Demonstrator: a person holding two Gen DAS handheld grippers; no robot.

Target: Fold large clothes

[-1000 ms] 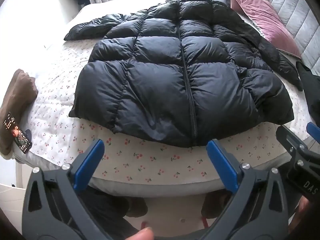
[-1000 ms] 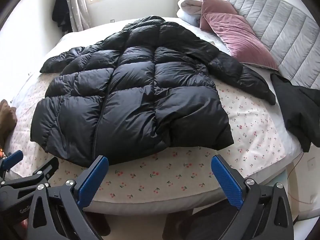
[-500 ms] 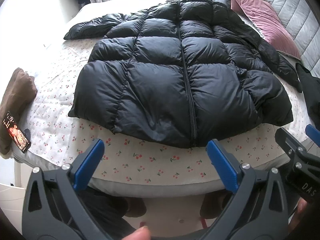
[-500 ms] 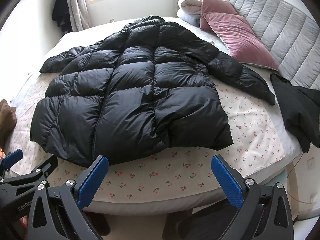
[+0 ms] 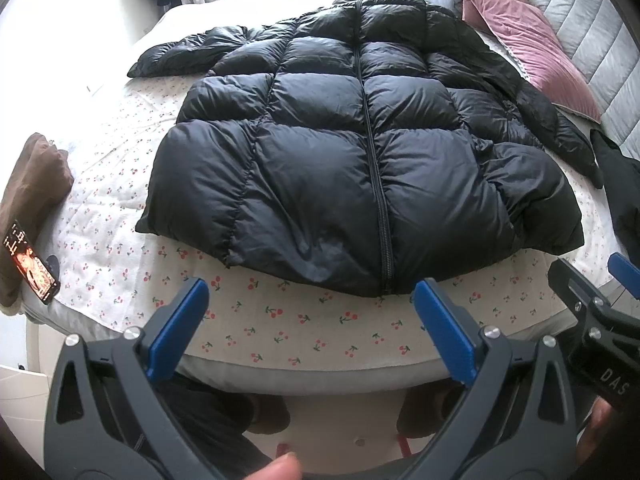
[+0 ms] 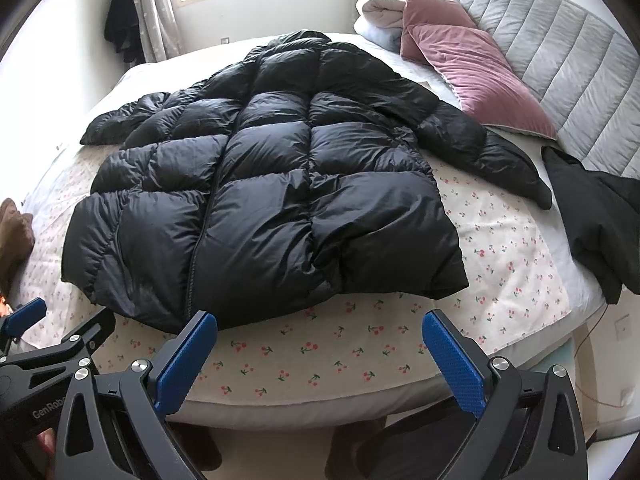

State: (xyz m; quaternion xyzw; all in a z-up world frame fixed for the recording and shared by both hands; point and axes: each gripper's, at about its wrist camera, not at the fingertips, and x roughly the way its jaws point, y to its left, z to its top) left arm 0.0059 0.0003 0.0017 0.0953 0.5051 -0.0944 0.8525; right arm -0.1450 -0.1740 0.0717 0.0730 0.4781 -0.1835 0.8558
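Note:
A large black quilted down coat lies spread flat, zipped, on a cherry-print sheet on the bed, hem towards me, both sleeves out to the sides. It also shows in the right wrist view. My left gripper is open and empty, hovering over the bed's near edge just short of the hem. My right gripper is open and empty, likewise short of the hem, to the right of the left one. Each gripper shows at the edge of the other's view.
Pink velvet pillows and a rolled white quilt lie at the grey headboard. Another black garment lies at the bed's right edge. A brown item and a lit phone sit at the left edge.
Both grippers have drifted very slightly; the coat sits marginally lower and nearer in the views. Nothing was grasped or released.

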